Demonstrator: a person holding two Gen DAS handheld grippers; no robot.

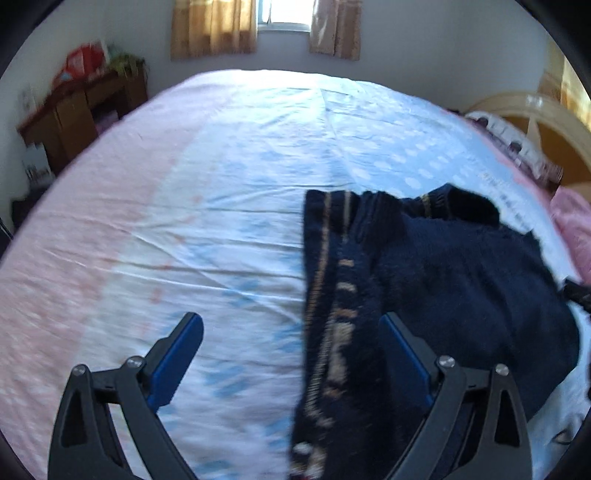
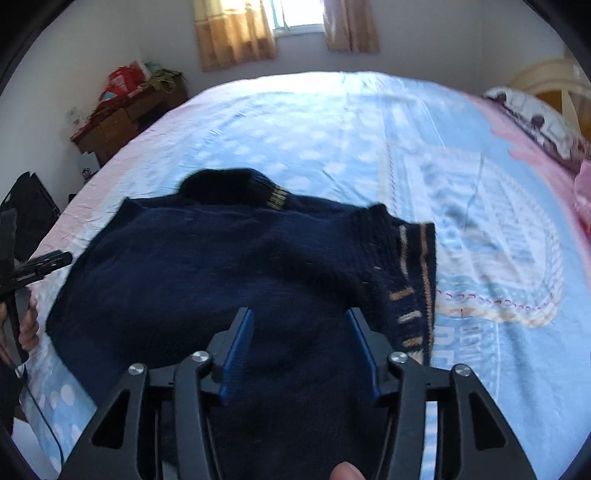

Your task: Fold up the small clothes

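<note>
Left wrist view: the left gripper (image 1: pixel 291 332) has its jaws spread wide and grasping nothing, over the bed (image 1: pixel 184 221); the sweater (image 1: pixel 424 295) fills the lower right.

Right wrist view: the right gripper (image 2: pixel 301 332) is released above the sweater (image 2: pixel 221 266), which lies centre frame.

**Lots of open bed, one dark sweater in the way**

The bed (image 1: pixel 192 206) is big and flat. Its sheet lies bare on the left side and at the far end near the window (image 1: pixel 284 14). A gripper could pass there with nothing to bump.

The navy sweater (image 2: pixel 221 266) is spread out on the near part of the bed. It is the only thing lying on the middle of the sheet.

The left gripper (image 1: pixel 291 354) hangs with jaws wide apart, half over bare sheet and half over the sweater's striped edge. The right gripper (image 2: pixel 299 350) hangs open above the sweater.

Pillows (image 2: pixel 532 114) block the right edge. A brown cabinet (image 1: pixel 81 110) stands off the bed, far left.
</note>
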